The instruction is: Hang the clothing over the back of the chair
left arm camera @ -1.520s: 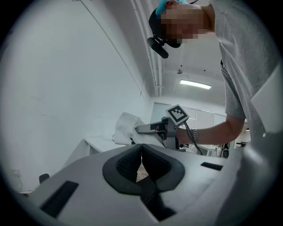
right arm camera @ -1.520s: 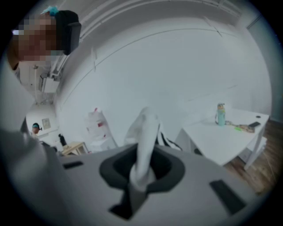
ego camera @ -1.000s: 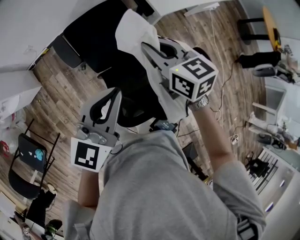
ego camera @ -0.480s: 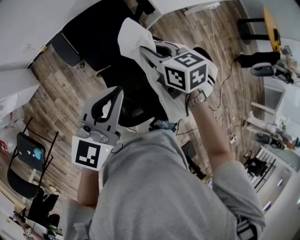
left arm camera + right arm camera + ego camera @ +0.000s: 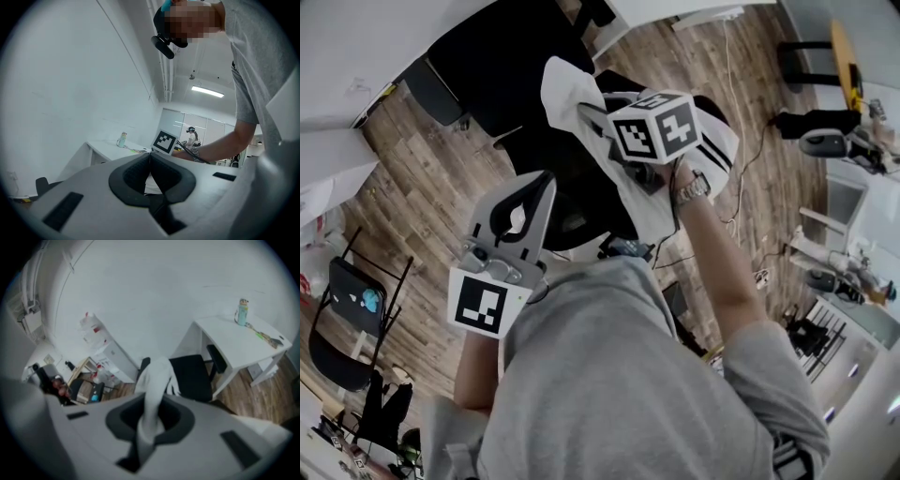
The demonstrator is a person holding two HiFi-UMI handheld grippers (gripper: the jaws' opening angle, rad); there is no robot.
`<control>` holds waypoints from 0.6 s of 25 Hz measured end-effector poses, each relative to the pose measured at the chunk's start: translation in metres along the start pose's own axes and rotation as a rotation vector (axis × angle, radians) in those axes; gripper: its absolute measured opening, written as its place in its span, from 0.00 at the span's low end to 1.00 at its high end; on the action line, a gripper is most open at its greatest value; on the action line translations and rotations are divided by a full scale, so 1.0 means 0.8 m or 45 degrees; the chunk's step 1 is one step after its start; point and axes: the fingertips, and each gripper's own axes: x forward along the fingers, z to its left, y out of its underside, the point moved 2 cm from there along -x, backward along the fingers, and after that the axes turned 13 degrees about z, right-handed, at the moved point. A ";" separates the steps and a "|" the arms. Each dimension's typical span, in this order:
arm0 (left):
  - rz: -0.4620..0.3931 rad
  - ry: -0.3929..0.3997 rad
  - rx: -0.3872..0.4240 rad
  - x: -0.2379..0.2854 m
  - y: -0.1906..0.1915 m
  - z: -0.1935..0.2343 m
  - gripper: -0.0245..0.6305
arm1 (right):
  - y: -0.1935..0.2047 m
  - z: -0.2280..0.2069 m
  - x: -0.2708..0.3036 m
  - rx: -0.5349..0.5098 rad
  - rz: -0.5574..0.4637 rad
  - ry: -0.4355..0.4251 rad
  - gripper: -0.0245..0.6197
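Lowering is seen: right gripper (image 5: pixel 584 111) has been tipped down toward the chair (image 5: pixel 192 376), jaws clamped tight on the white clothing (image 5: pixel 567 80). Draping is judged close. The clothing is held above the chair, bunched into a strip, long axis along the jaws, pointing chairward. Left gripper (image 5: pixel 536 187) is closed and empty.

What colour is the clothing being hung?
The clothing is white with dark stripes; head view shows it best.

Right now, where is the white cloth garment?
The white cloth garment sits upper centre in the head view, clamped in the right tool, over the black office chair.
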 end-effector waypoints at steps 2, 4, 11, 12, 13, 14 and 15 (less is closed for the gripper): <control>0.001 -0.001 0.001 -0.002 0.002 0.000 0.09 | 0.006 -0.001 0.009 0.009 0.064 0.001 0.12; -0.002 -0.004 -0.002 -0.003 0.002 0.001 0.09 | 0.010 -0.001 0.017 0.022 0.123 -0.004 0.12; 0.007 -0.008 -0.006 -0.004 0.003 0.004 0.09 | 0.017 -0.002 0.027 0.024 0.204 0.002 0.12; 0.006 -0.007 -0.005 -0.003 0.004 0.003 0.09 | 0.019 -0.003 0.029 0.021 0.214 0.006 0.12; 0.006 -0.006 -0.005 -0.002 0.004 0.003 0.09 | 0.020 -0.003 0.030 0.020 0.228 0.008 0.12; 0.006 -0.005 -0.006 -0.001 0.005 0.002 0.09 | 0.022 -0.004 0.032 0.022 0.244 0.008 0.12; 0.006 -0.004 -0.007 -0.001 0.005 0.002 0.09 | 0.023 -0.004 0.034 0.026 0.262 0.008 0.12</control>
